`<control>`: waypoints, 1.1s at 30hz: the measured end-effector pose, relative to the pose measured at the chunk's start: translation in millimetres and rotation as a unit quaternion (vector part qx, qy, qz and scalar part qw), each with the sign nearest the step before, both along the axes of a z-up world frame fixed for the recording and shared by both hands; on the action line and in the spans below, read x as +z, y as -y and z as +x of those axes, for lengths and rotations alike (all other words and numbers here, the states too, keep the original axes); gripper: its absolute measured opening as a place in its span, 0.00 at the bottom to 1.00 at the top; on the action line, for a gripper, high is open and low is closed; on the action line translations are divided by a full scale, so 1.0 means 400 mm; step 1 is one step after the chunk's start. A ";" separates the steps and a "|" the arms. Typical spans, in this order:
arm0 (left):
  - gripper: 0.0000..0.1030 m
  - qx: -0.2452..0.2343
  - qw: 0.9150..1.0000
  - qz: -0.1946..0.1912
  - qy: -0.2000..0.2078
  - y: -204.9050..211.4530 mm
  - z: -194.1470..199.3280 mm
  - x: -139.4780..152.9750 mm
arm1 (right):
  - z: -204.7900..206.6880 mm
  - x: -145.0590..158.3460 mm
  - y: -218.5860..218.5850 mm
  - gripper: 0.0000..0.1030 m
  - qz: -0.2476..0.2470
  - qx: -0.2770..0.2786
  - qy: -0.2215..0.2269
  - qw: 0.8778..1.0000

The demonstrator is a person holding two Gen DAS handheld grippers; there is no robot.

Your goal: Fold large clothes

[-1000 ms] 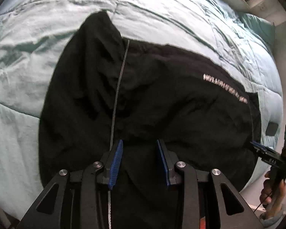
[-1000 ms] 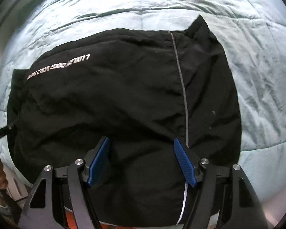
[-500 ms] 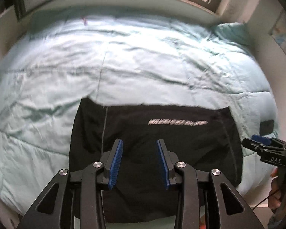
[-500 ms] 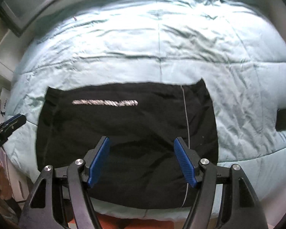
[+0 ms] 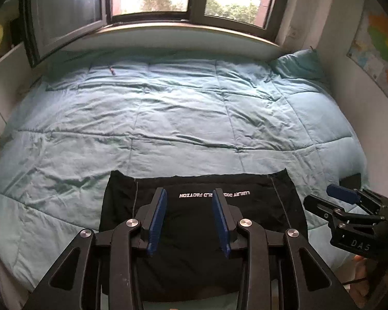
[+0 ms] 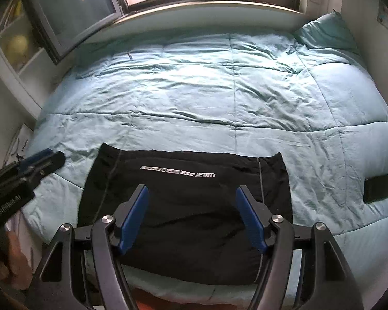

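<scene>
A black garment (image 5: 194, 222) with white lettering and thin grey side stripes lies folded into a flat rectangle at the near edge of the bed; it also shows in the right wrist view (image 6: 186, 206). My left gripper (image 5: 190, 219) is open and empty, held back above the garment. My right gripper (image 6: 192, 217) is open wide and empty, also above it. Each gripper shows in the other's view, the right one (image 5: 349, 206) beside the garment's right edge and the left one (image 6: 33, 165) off its left edge.
The light teal quilt (image 5: 183, 118) covers the whole bed. A teal pillow (image 5: 300, 64) lies at the far right corner under the window sill (image 5: 168, 33). A dark phone-like slab (image 6: 379, 187) lies on the quilt right of the garment. A shelf unit (image 6: 15, 49) stands at the left.
Both grippers have pulled up and back from just over the garment, so the whole bed and window now show. The garment lies still and both grippers stay open.
</scene>
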State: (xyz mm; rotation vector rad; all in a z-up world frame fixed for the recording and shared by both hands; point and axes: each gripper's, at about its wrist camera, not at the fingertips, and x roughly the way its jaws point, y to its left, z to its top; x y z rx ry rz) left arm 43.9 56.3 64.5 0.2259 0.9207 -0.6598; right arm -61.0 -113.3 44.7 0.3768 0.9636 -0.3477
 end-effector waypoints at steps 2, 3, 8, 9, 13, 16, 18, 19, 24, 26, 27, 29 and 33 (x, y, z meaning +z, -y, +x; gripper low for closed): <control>0.37 -0.005 1.000 0.006 0.007 0.007 -0.017 0.006 | -0.005 0.013 -0.009 0.70 0.002 0.005 0.011 1.000; 0.37 -0.009 1.000 0.007 0.006 0.012 -0.025 0.006 | -0.005 0.018 -0.015 0.71 -0.001 0.004 0.012 1.000; 0.37 -0.023 1.000 0.011 0.000 0.026 -0.052 -0.003 | -0.006 0.025 -0.031 0.71 -0.012 0.007 0.010 1.000; 0.37 -0.025 1.000 0.013 0.000 0.028 -0.054 -0.008 | -0.006 0.025 -0.033 0.71 -0.012 0.010 0.010 1.000; 0.37 -0.026 0.999 0.025 -0.016 0.039 -0.061 -0.037 | -0.006 0.015 -0.033 0.71 -0.007 0.011 0.007 1.000; 0.37 -0.027 0.999 0.021 -0.030 0.040 -0.068 -0.053 | -0.009 0.011 -0.034 0.71 -0.009 0.010 0.004 1.000; 0.37 -0.028 0.999 0.026 -0.027 0.043 -0.072 -0.057 | -0.010 0.007 -0.032 0.71 -0.009 0.009 0.002 1.000; 0.37 -0.028 0.999 0.029 -0.024 0.044 -0.073 -0.058 | -0.010 0.004 -0.031 0.71 -0.008 0.009 0.001 1.000; 0.37 -0.019 0.999 0.030 -0.026 0.038 -0.068 -0.063 | -0.012 -0.007 -0.033 0.71 -0.007 0.011 -0.004 1.000; 0.37 -0.015 0.999 0.027 -0.028 0.032 -0.065 -0.064 | -0.012 -0.009 -0.033 0.71 -0.007 0.011 -0.006 1.000; 0.37 -0.011 0.999 0.027 -0.027 0.029 -0.063 -0.063 | -0.011 -0.011 -0.033 0.71 -0.007 0.011 -0.007 1.000; 0.37 -0.007 0.999 0.029 -0.026 0.025 -0.058 -0.063 | -0.010 -0.013 -0.032 0.71 -0.008 0.011 -0.009 1.000; 0.37 0.004 0.999 0.035 -0.026 0.017 -0.049 -0.067 | -0.010 -0.020 -0.028 0.71 -0.007 0.010 -0.012 1.000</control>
